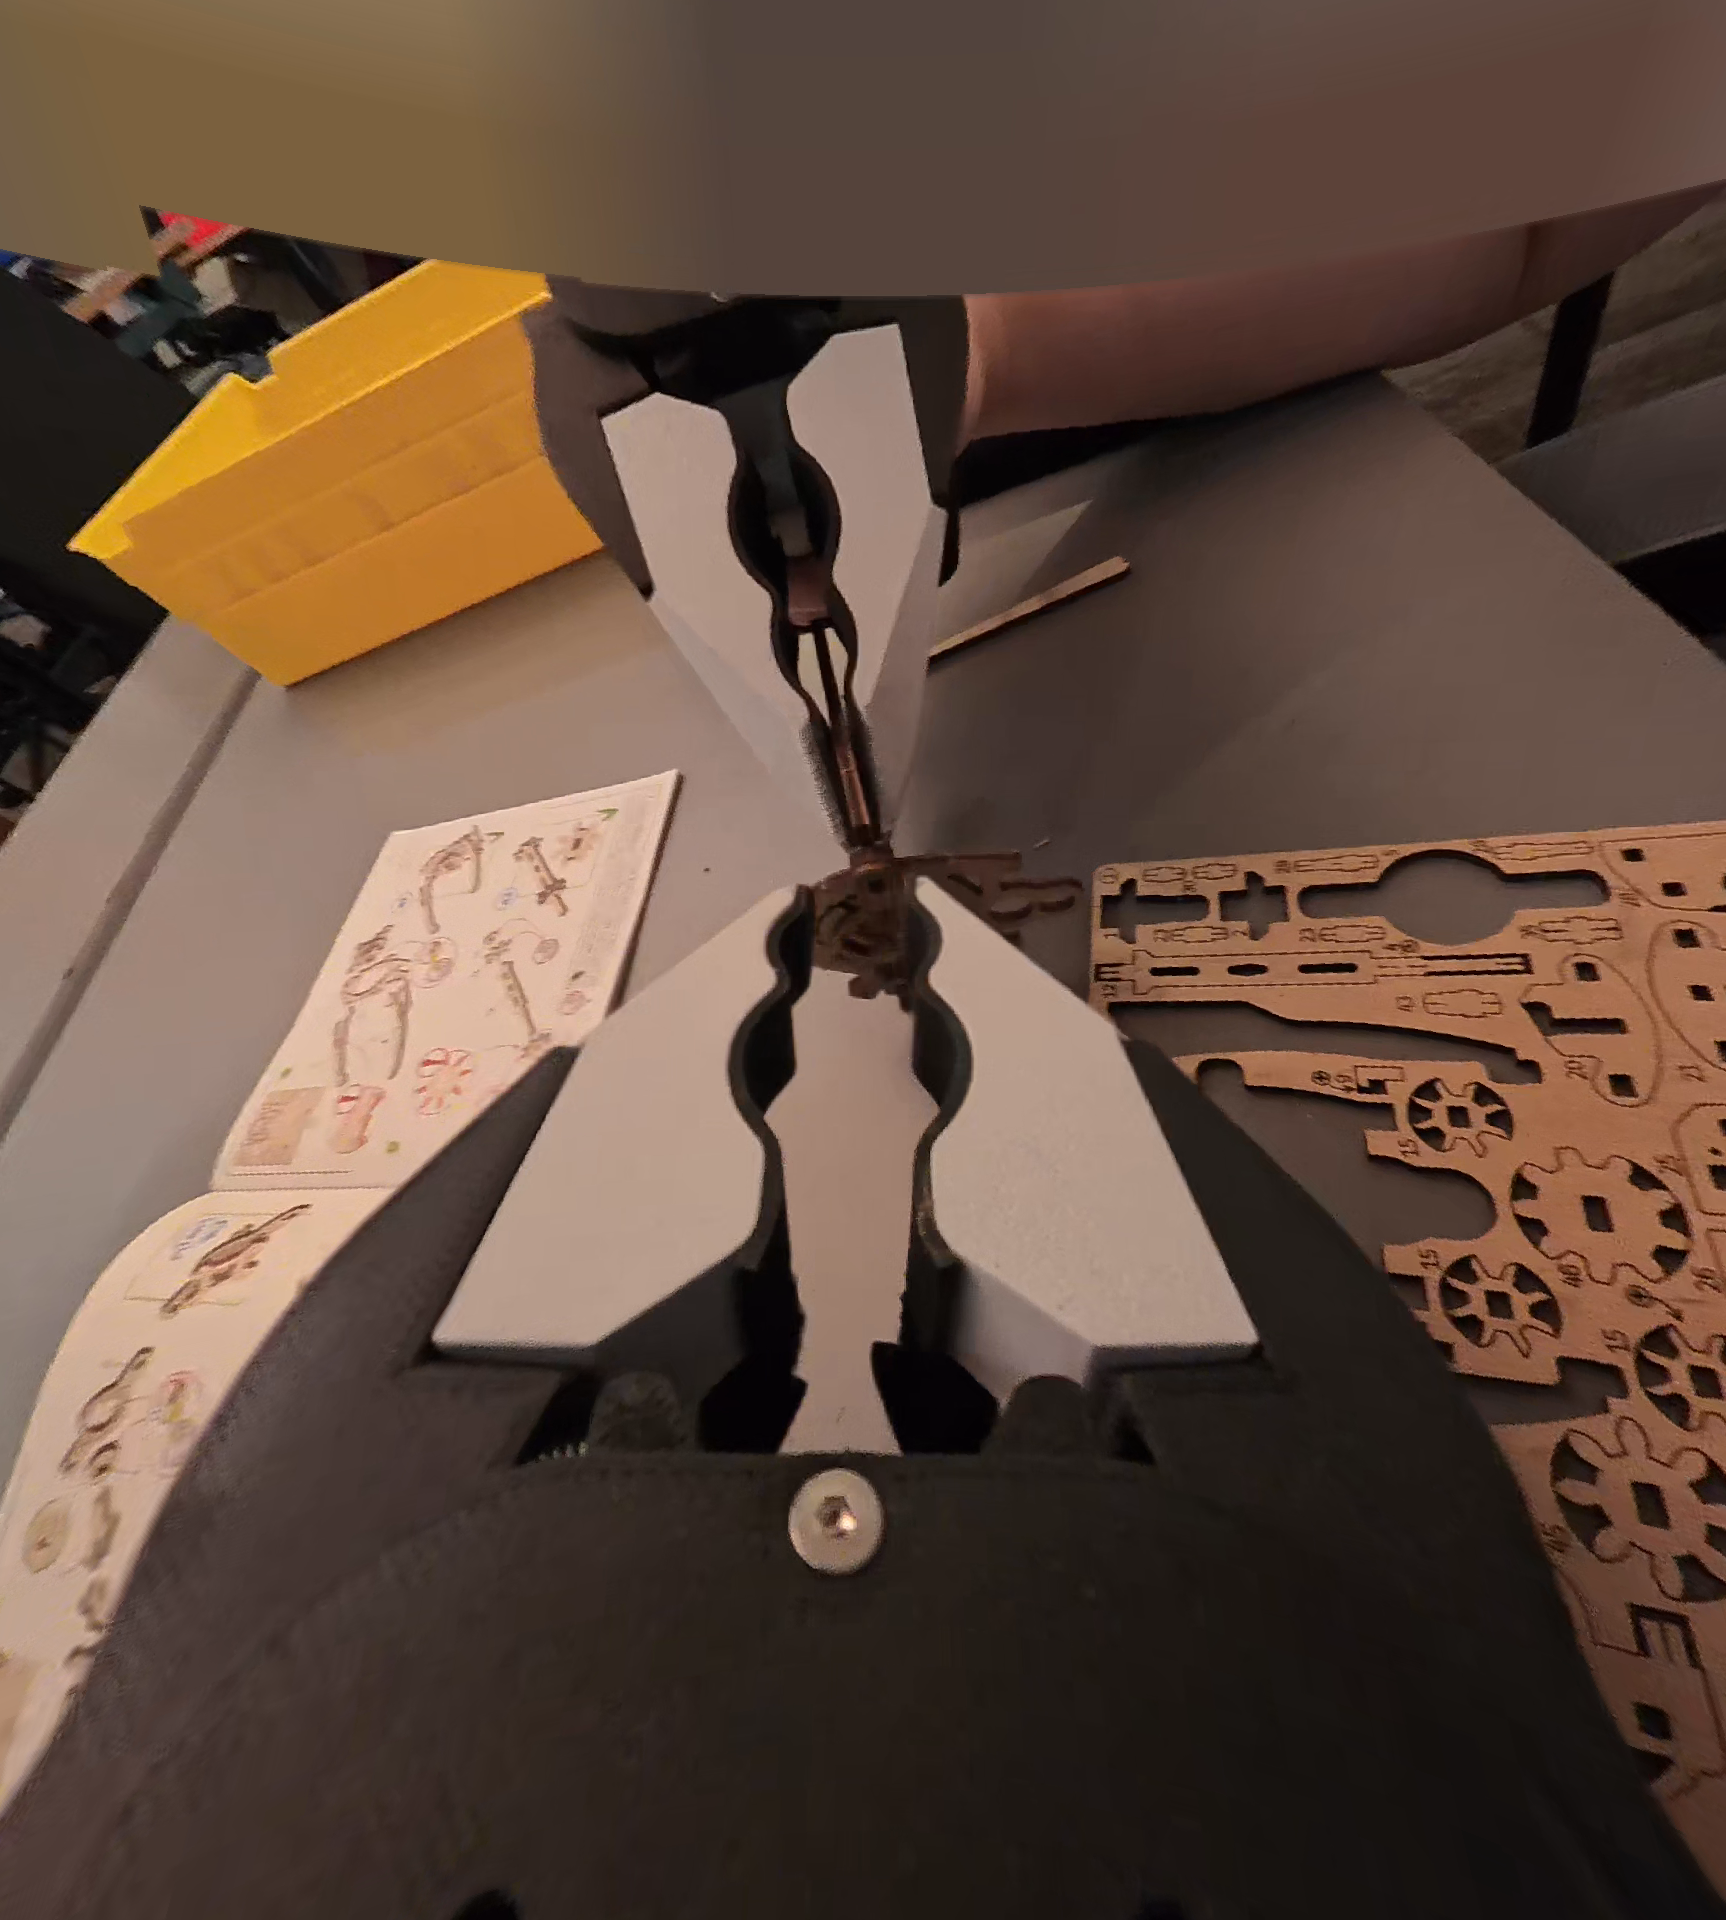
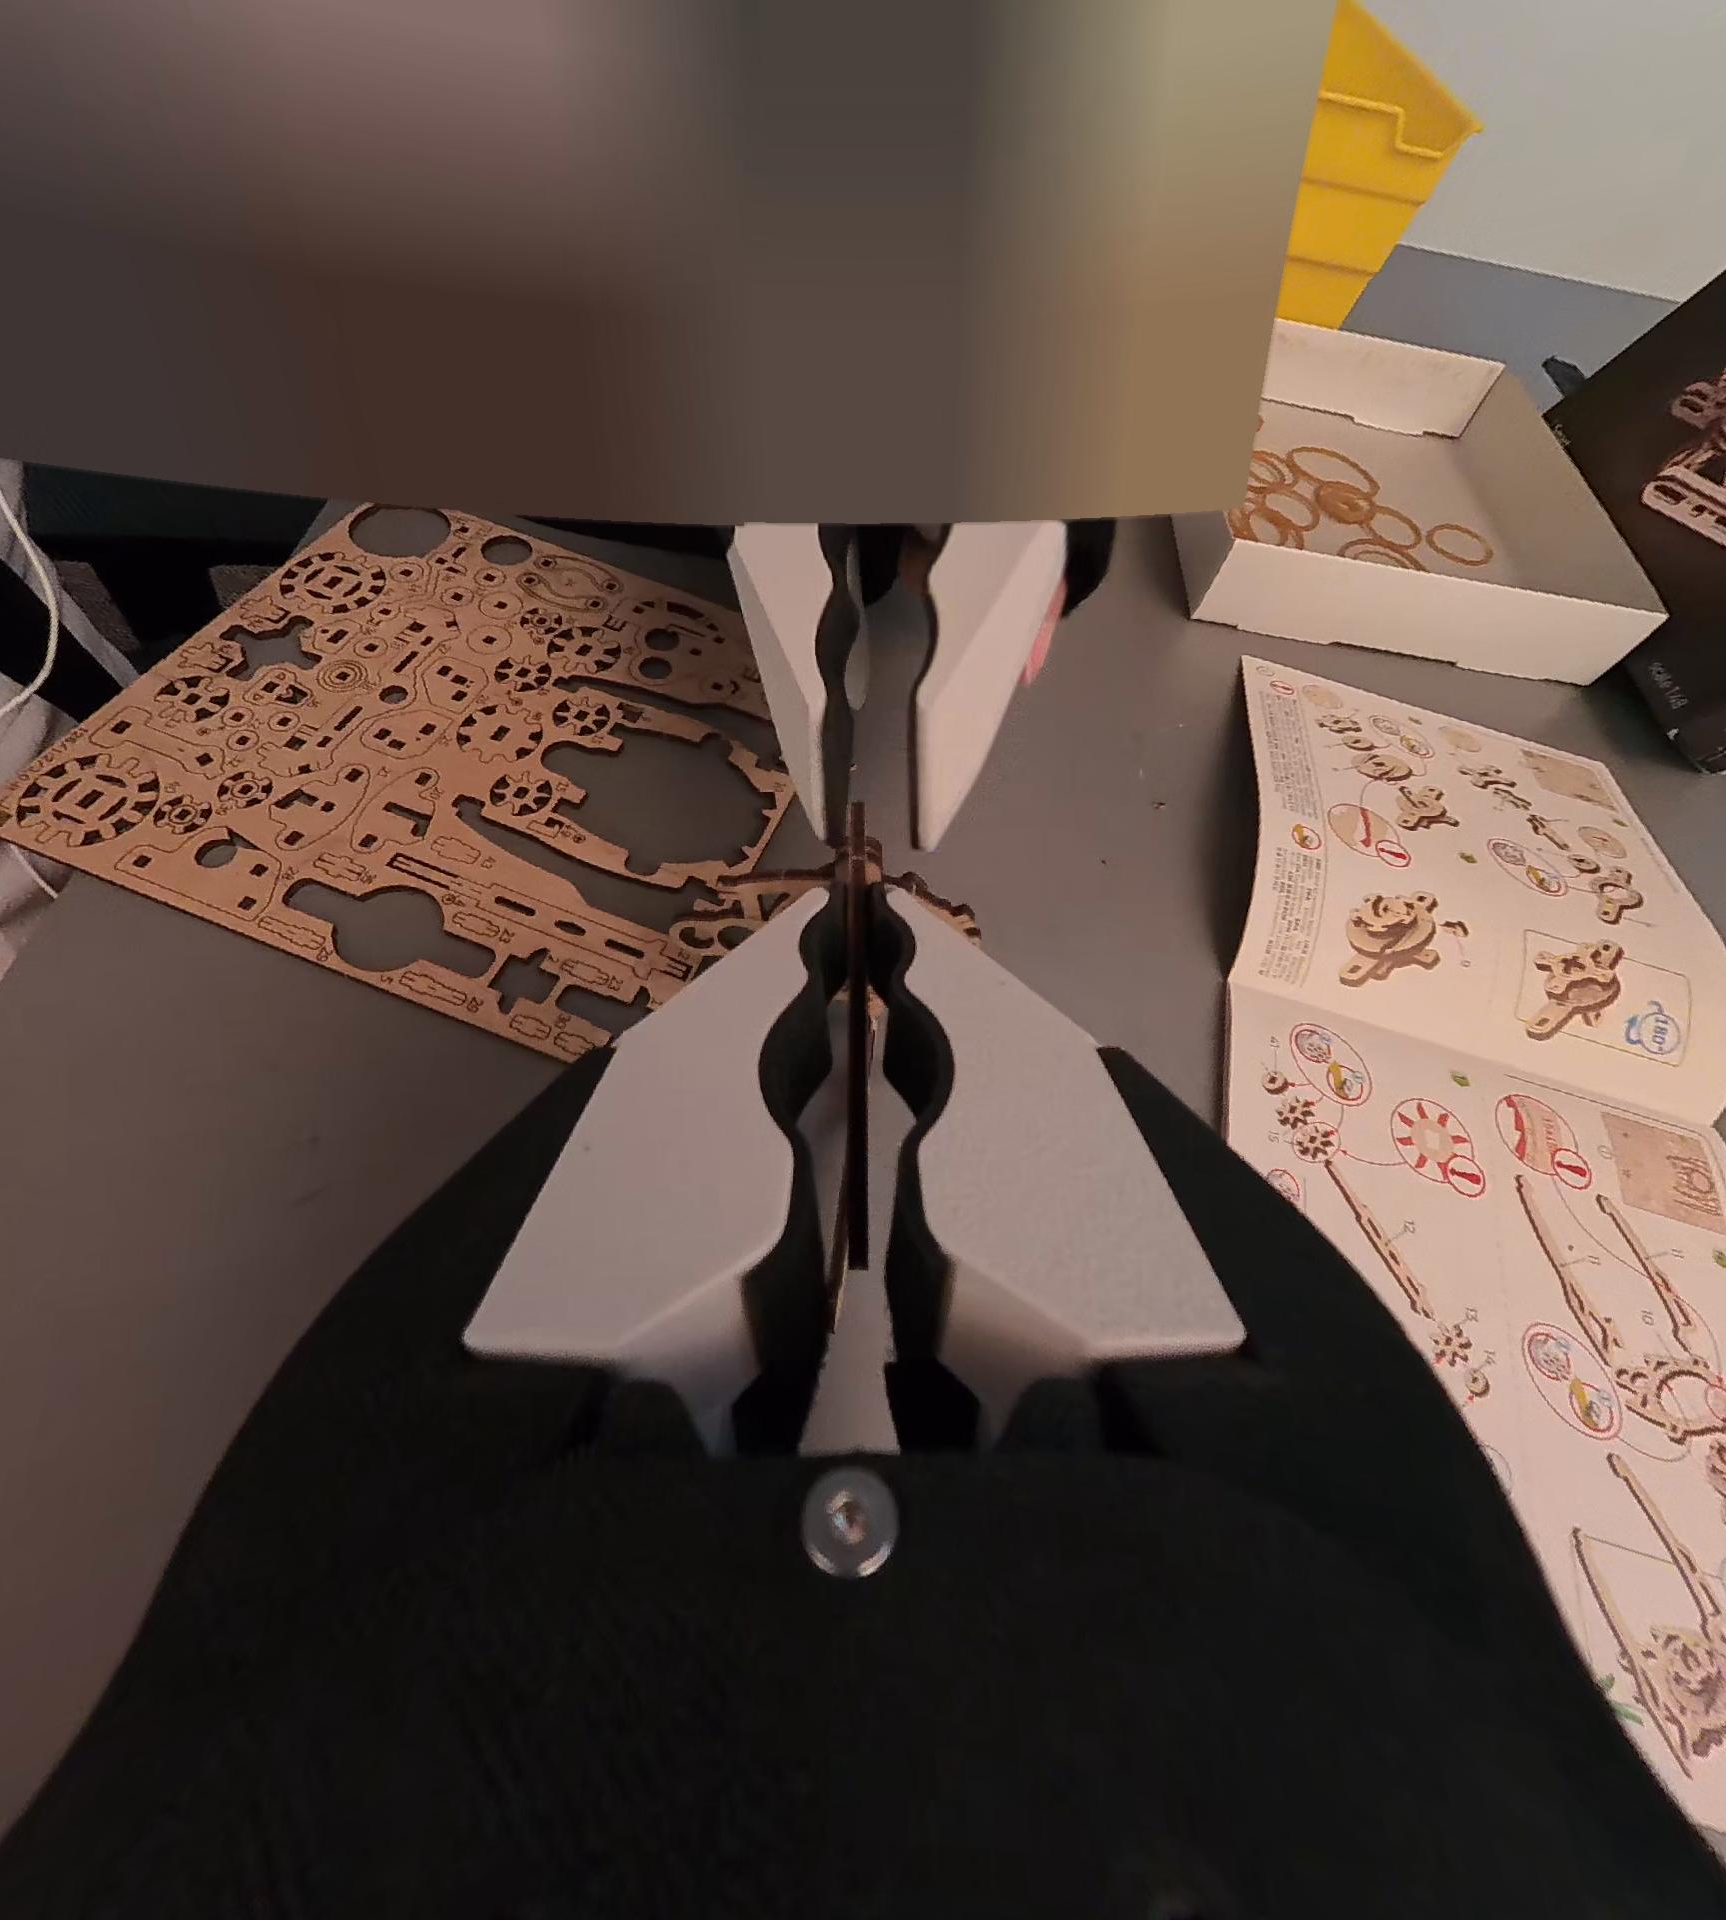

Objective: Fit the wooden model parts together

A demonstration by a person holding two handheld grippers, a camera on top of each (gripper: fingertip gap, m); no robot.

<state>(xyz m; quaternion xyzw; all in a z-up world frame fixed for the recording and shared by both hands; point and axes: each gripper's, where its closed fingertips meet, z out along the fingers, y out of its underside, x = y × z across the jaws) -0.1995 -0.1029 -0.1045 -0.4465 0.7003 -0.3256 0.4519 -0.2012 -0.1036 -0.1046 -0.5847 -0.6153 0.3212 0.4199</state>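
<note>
The left gripper (image 1: 859, 914) grips a small assembly (image 1: 864, 925); the right gripper (image 2: 854, 894) pinches a flat part (image 2: 854, 1122) (seen edge-on), seemingly touching above the desk (image 2: 267, 1195).

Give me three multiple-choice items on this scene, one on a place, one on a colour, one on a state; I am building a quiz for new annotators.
1. Where do the tan rings lie?
A. in the white box tray
B. on a shelf
C. in a glass jar

2. What colour is the bin?
A. blue
B. yellow
C. red

3. How is the right claw?
A. wide open and empty
B. lying flat on the table
C. shut on a flat wooden part

Answers:
1 A, the rings lie loose inside the tray's walls.
2 B, the bin is plain yellow.
3 C, it pinches the part edge-on, against the wooden assembly held in the left claw.
</note>
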